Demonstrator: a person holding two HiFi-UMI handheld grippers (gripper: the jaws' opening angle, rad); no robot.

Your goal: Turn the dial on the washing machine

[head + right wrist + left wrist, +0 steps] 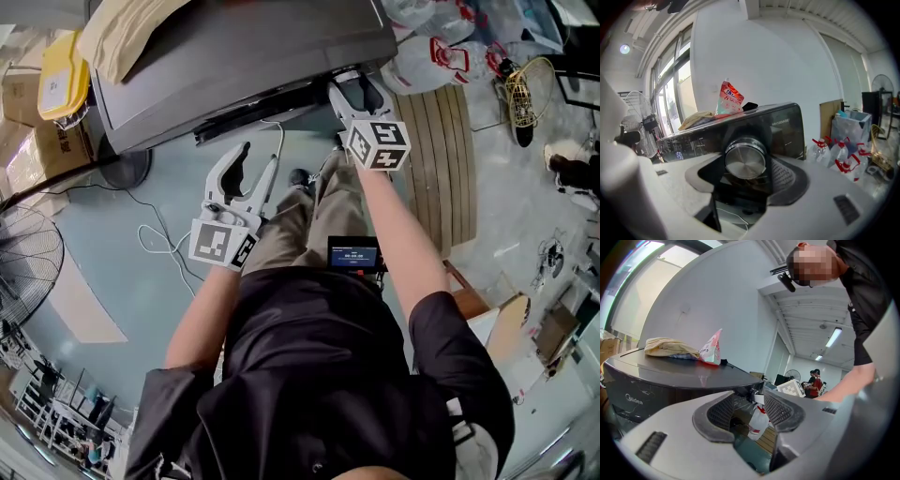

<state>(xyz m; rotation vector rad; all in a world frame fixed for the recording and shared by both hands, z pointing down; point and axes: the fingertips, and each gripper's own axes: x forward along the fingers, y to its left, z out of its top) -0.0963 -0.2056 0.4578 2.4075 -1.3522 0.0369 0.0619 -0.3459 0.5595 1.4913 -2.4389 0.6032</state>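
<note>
The dark washing machine (pixel 244 56) stands at the top of the head view, and its round steel dial (pixel 745 159) sits on the glossy front panel (pixel 780 126). My right gripper (pixel 746 165) reaches up to that panel, shut on the dial with a ribbed pad on each side of it. In the head view the right gripper (pixel 361 89) covers the dial. My left gripper (pixel 258 159) hangs lower, in front of the machine and apart from it. In its own view the left gripper (pixel 747 411) is open with nothing between the pads.
A beige cloth (pixel 131 33) and a red-and-white detergent pouch (pixel 730 98) lie on the machine's lid. Spray bottles in bags (pixel 839 150) stand to the right beside a wooden pallet (pixel 450 159). A floor fan (pixel 23 262) and a white cable (pixel 159 244) are at the left.
</note>
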